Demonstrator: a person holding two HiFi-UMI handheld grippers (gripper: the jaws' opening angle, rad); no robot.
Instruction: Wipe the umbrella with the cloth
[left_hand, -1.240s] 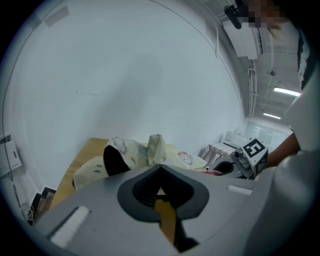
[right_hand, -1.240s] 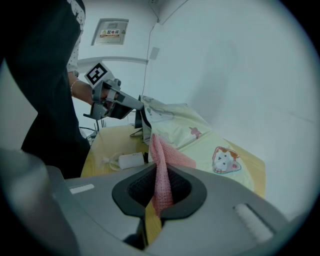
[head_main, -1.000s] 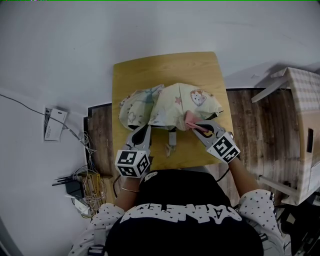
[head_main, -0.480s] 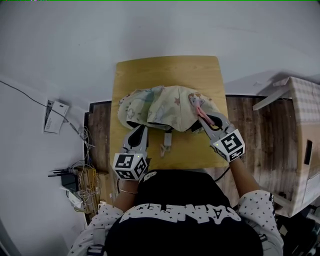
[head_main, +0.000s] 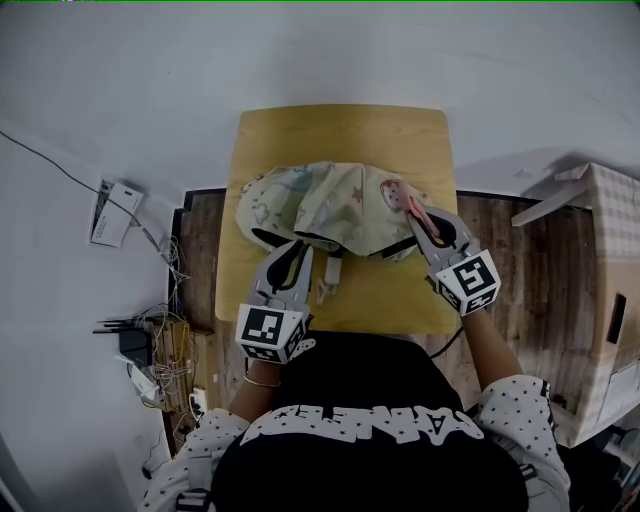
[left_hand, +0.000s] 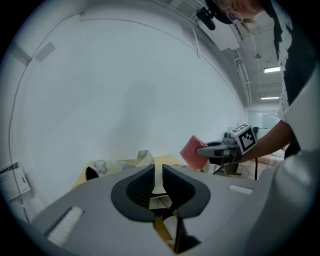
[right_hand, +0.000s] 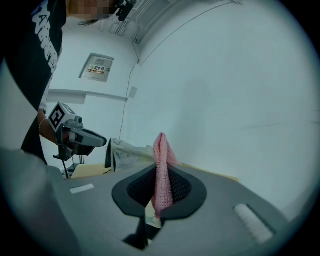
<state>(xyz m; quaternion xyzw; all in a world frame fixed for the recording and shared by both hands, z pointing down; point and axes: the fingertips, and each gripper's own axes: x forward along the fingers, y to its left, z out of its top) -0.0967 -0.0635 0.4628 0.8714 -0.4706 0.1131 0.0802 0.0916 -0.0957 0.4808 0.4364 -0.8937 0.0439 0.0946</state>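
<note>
**Inspector:** Surface?
**Assessor:** Light wooden table (head_main: 340, 135) against a white wall, centre frame. The collapsed patterned umbrella (head_main: 330, 205) lies across its middle.
**Inspector:** Progress?
**Assessor:** Judged early. The pink cloth (head_main: 411, 206) sits at the canopy's right end, no wiped area is discernible, and most remains.
**Inspector:** Grippers?
**Assessor:** Right gripper (head_main: 420, 222) is clenched on the cloth, angled toward upper left. Left gripper (head_main: 290, 262), at the umbrella's lower-left edge, has just been opening: jaws narrowly parted, fabric showing in the slit, not gripped

The table (head_main: 340, 135) is pale wood, smooth with a soft sheen. The umbrella (head_main: 330, 205) is thin printed cloth, matt and crumpled. The cloth (right_hand: 161, 170) is pink open-knit fabric, rough-looking. The floor (head_main: 510, 260) at right shows dark wood planks.
</note>
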